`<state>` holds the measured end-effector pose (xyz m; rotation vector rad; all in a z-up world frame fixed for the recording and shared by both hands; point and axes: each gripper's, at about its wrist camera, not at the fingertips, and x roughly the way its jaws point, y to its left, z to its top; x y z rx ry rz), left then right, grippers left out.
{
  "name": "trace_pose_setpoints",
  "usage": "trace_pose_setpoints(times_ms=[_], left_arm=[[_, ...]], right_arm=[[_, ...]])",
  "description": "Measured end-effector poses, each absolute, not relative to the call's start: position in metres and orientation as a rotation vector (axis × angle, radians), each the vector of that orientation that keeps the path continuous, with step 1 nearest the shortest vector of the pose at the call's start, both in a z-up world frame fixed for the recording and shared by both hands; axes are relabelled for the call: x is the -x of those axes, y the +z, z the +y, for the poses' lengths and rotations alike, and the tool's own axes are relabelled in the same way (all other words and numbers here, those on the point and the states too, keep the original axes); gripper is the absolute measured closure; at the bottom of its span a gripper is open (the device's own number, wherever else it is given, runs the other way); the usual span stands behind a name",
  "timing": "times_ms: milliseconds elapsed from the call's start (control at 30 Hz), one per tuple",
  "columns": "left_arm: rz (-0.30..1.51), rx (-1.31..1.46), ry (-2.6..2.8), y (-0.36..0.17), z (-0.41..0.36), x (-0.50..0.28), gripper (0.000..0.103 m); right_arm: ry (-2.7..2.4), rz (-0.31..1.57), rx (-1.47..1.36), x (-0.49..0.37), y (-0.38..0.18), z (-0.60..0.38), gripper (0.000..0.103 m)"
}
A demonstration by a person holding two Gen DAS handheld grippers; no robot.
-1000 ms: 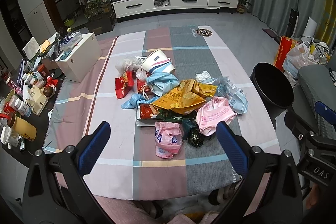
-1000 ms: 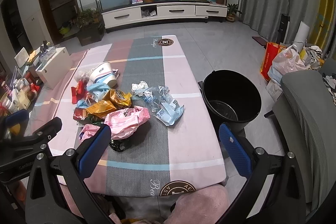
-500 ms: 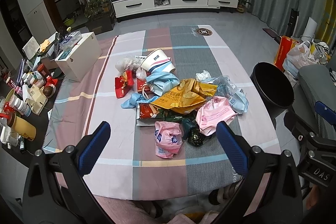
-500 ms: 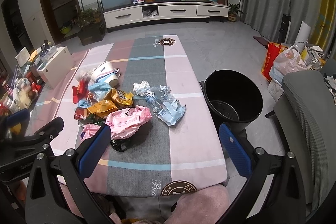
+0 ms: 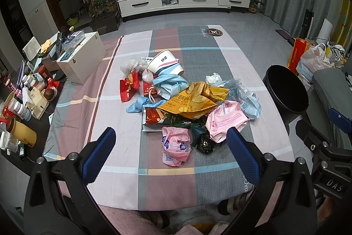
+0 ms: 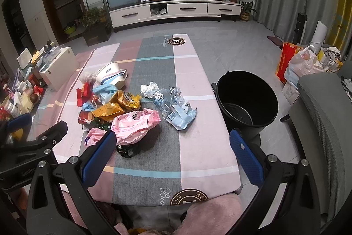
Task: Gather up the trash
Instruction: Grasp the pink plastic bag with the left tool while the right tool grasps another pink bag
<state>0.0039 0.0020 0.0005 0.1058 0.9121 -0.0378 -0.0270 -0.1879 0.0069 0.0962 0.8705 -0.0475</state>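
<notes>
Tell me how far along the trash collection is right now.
Barely started. Done: nothing visible; the black bin beside the table shows no wrappers inside. In hand: nothing; the left gripper and right gripper are both open, above the near table edge. Left: the whole pile, including the yellow chip bag, pink bags and paper cup.

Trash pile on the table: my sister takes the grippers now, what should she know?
Left gripper: open, empty, hovering at the near table edge.
Right gripper: open, empty, also over the near edge.
Trash pile sits mid-table: paper bowl, yellow chip bag, pink bags, crushed clear bottle.
Black bin stands on the floor off the table's right side.
Done: nothing collected that shows.
Left: pick up every piece and drop it in the bin.
</notes>
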Motion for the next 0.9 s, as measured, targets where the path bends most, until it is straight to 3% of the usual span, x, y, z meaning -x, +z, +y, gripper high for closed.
trace_pose_setpoints(times_ms=[300, 700, 733, 833, 900], left_arm=[[0.917, 0.176, -0.168, -0.025, 0.038, -0.025, 0.003], [1.006, 0.297, -0.249, -0.119, 0.067, -0.053, 0.004], [1.022, 0.291, -0.248, -0.126, 0.064, -0.054, 0.007], [1.050, 0.293, -0.275, -0.143, 0.058, -0.060, 0.032], [1.063, 0.292, -0.265, -0.155, 0.055, -0.064, 0.043]], right_arm=[[0.152, 0.881, -0.328, 0.010, -0.026, -0.208, 0.003], [0.319, 1.007, -0.641, -0.030, -0.106, -0.208, 0.003], [0.318, 1.023, -0.668, -0.034, -0.113, -0.207, 0.004], [0.328, 1.037, -0.755, -0.045, -0.132, -0.204, 0.013], [0.336, 1.031, -0.792, -0.049, -0.138, -0.204, 0.023]])
